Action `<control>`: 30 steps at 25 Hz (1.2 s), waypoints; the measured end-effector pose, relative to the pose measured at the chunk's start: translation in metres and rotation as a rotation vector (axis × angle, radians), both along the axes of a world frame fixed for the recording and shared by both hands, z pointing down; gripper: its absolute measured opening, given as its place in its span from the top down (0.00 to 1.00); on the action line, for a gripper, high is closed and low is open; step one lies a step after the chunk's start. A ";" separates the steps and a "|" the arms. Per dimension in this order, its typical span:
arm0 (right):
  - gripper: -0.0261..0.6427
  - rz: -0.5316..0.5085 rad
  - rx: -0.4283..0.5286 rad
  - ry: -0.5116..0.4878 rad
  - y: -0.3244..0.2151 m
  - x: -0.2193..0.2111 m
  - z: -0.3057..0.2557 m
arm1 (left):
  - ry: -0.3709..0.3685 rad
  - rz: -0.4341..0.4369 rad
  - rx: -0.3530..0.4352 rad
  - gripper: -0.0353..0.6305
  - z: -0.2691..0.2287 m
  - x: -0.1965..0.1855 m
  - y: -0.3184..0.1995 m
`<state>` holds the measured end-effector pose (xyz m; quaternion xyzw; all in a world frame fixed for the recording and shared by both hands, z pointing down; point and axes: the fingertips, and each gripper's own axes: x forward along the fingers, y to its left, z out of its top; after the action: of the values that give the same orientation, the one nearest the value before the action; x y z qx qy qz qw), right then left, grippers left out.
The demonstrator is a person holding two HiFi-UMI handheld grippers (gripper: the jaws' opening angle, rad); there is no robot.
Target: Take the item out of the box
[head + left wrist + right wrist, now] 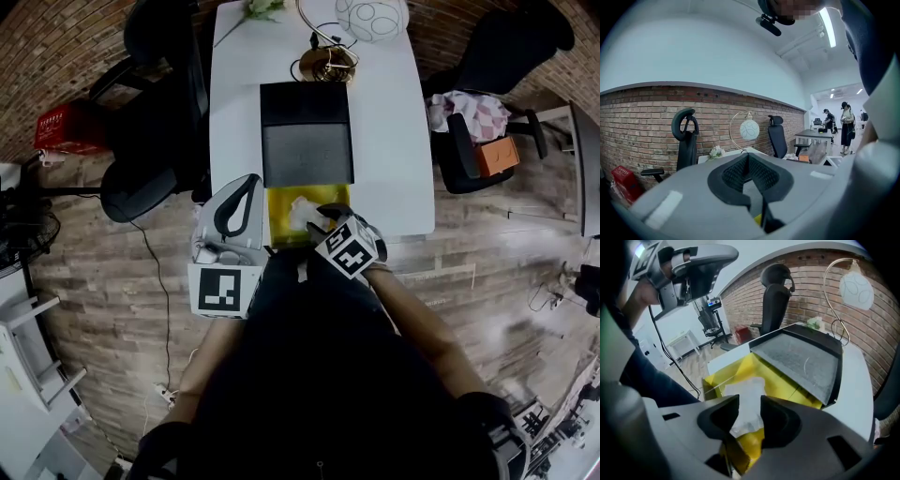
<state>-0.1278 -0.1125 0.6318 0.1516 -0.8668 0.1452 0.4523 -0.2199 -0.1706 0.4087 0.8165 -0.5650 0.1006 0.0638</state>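
Plank floor [112, 272] and brick wall [642, 126] ring a long white counter [384, 122]. Black office chairs flank it: one off the L long edge [155, 141], another off the R long edge [487, 122] w/ a patterned cloth [466, 111] on its seat. Next in size is the box [307, 155], black outside w/ a yellow inside [281, 202]. It sits mid-width at the counter's near edge, its lid [801, 362] swung open toward the counter's centre and the grey lining facing up. The L tool [251, 183] is held at the counter's near L corner, just beside the box and pointing roughly level. In the left gripper view its jaws [749, 157] meet at the tips w/ nothing btw them, so it's closed and empty. The R tool [323, 217] tilts down over the yellow inside at the near edge. In the right gripper view its jaws [750, 413] stand wide apart, pads pressing on nothing. A red crate [66, 127] sits on the floor by the wall, well off the L edge. A lamp w/ gold base [328, 64] and white globe [372, 19] stands at the far edge, w/ a small flower bunch [262, 9] by the far L corner. The item [745, 397], a pale crinkled packet, lies inside the box on the yellow lining. It shows in the gap btw the R jaws, not clamped; contact can't be told.
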 end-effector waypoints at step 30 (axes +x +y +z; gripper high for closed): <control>0.93 -0.077 0.052 0.149 0.005 -0.004 0.007 | 0.001 -0.054 -0.001 0.93 0.002 -0.022 0.012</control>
<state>-0.1317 -0.1074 0.6385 0.1401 -0.8395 0.0932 0.5166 -0.2414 -0.1585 0.4112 0.8008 -0.5869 0.0988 0.0670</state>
